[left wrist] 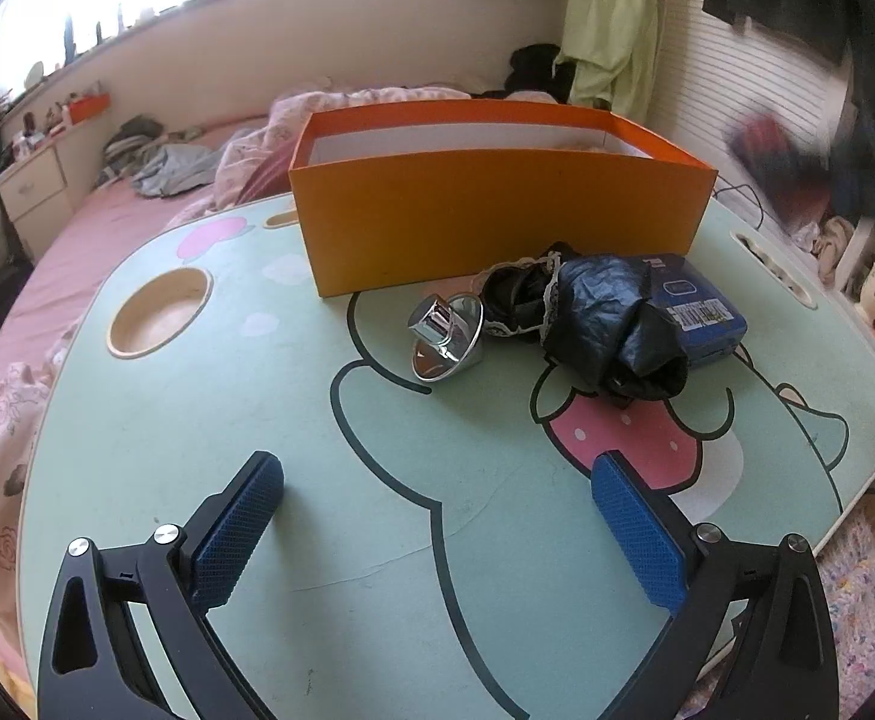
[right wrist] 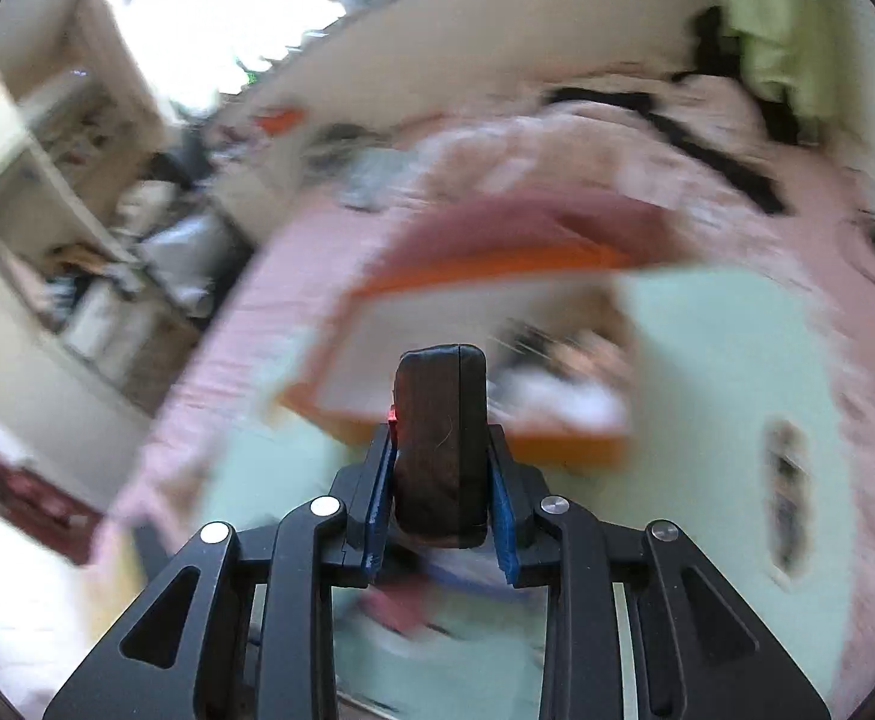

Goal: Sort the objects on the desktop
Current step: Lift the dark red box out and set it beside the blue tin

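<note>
Biggest risk from here, I'd say: my right gripper (right wrist: 442,450) is swinging fast, since the whole right wrist view is smeared, and the dark case (right wrist: 441,444) sits tall between the fingers with only its lower part pinched. A hard swing could let it pivot or slip out before it's over the orange box (right wrist: 485,267). Release too early and it lands on the table (right wrist: 719,348) or clips the box rim.

Right fingers are narrow, clamped on both sides of the dark case, which stands upright and pokes well past the fingertips. The orange box lies ahead of and beyond those fingertips, open top facing up; contents too blurred to tell.

My left gripper (left wrist: 437,474) is spread wide, holding nothing, hovering low over the table. Ahead of its fingers, well apart from them: chrome knob (left wrist: 446,336) roughly straight ahead, black crumpled bag (left wrist: 605,324) ahead and toward the right finger, touching and partly covering the blue tin (left wrist: 704,315). The orange box stands just behind that cluster.

Second risk: grabbing the bag could drag the tin or knock the knob, as they're crowded together. The knob looks slick and rounded, likely to squirt out of a loose pinch.
</note>
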A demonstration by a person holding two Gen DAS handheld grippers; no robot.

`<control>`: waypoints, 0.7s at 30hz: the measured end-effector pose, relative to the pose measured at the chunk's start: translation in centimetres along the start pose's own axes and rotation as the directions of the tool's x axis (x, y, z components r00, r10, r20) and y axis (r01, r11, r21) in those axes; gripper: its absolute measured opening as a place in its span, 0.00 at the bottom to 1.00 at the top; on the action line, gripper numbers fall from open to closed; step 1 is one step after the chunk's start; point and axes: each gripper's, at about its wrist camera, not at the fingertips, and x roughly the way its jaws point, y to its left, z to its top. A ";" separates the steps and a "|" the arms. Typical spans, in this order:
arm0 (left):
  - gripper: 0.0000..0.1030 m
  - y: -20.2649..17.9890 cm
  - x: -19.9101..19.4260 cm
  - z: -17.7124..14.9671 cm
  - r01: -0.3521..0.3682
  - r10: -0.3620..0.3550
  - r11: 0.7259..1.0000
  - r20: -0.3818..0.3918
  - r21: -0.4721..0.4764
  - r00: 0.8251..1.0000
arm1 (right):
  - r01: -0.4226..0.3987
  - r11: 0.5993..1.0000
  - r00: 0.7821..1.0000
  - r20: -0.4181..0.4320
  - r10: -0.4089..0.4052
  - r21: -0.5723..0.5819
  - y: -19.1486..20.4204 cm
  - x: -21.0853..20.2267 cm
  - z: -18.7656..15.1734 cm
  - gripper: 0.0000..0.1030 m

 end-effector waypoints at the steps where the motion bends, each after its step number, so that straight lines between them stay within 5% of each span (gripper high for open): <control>1: 0.99 0.0 0.0 0.0 -0.001 0.001 1.000 0.000 0.000 1.000 | 0.036 0.999 0.999 -0.007 -0.036 0.023 -1.1 0.3 -1.0 0.29; 7: 0.99 -0.1 0.1 0.0 -0.001 0.001 1.000 -0.001 -0.001 1.000 | 0.072 0.988 0.994 -0.096 -0.059 0.134 -5.4 4.3 -4.2 0.29; 15: 0.99 -0.1 0.1 0.0 0.000 0.000 1.000 0.000 0.000 1.000 | -0.045 0.992 0.997 -0.052 0.051 0.122 -3.7 5.0 -4.2 0.30; 19: 0.99 0.0 0.0 0.0 -0.001 0.001 1.000 0.000 0.000 1.000 | 0.010 0.990 1.000 -0.021 -0.007 0.140 -4.2 3.8 -5.0 0.61; 21: 1.00 0.0 0.0 0.0 0.000 0.000 1.000 0.000 0.000 1.000 | 0.034 0.992 0.999 0.028 -0.038 0.125 -4.2 2.6 -5.5 0.65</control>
